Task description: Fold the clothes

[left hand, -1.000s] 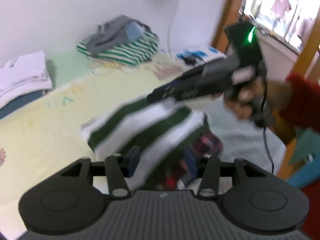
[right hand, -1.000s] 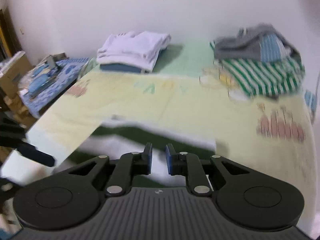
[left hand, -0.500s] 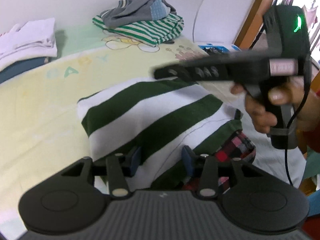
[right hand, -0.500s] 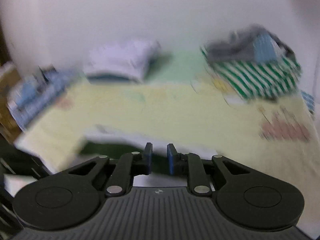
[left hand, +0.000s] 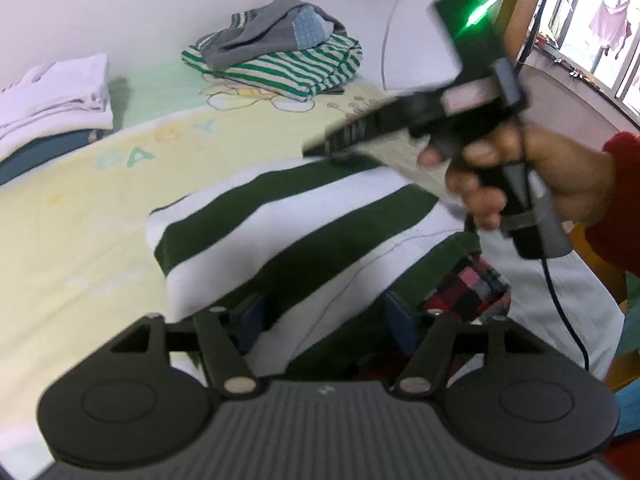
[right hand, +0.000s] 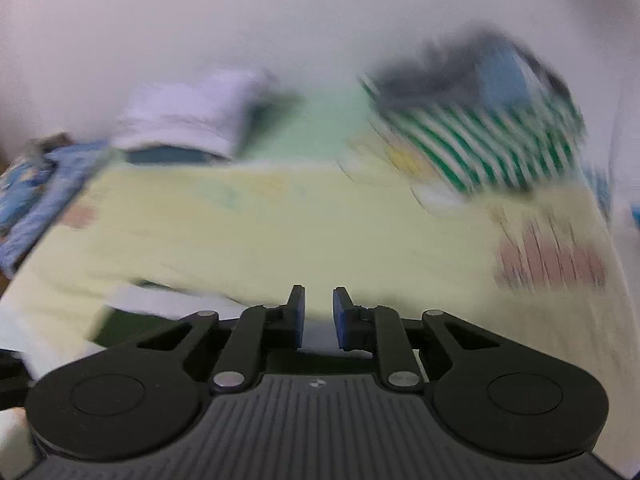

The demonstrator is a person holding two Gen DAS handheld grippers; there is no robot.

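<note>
The left gripper [left hand: 324, 322] is holding its blue-padded fingers [left hand: 250, 318] wide apart, straddling a soft fold of the striped garment [left hand: 288, 224] — broad dark-green and white bands, lying folded near the front edge of the pale-yellow printed bed sheet [left hand: 80, 216]. A red plaid cloth [left hand: 468, 288] is peeking out under its right edge. The right gripper [right hand: 319, 318], a rigid black tool in the person's hand [left hand: 532, 176], is hanging above the garment's far edge; its flat blue pads [right hand: 298, 316] are standing a narrow gap apart, gripping nothing. Farther back, a rumpled pile of narrow-striped green and grey clothes [left hand: 276, 60] and a neat white stack [left hand: 52, 96] are resting by the wall.
</note>
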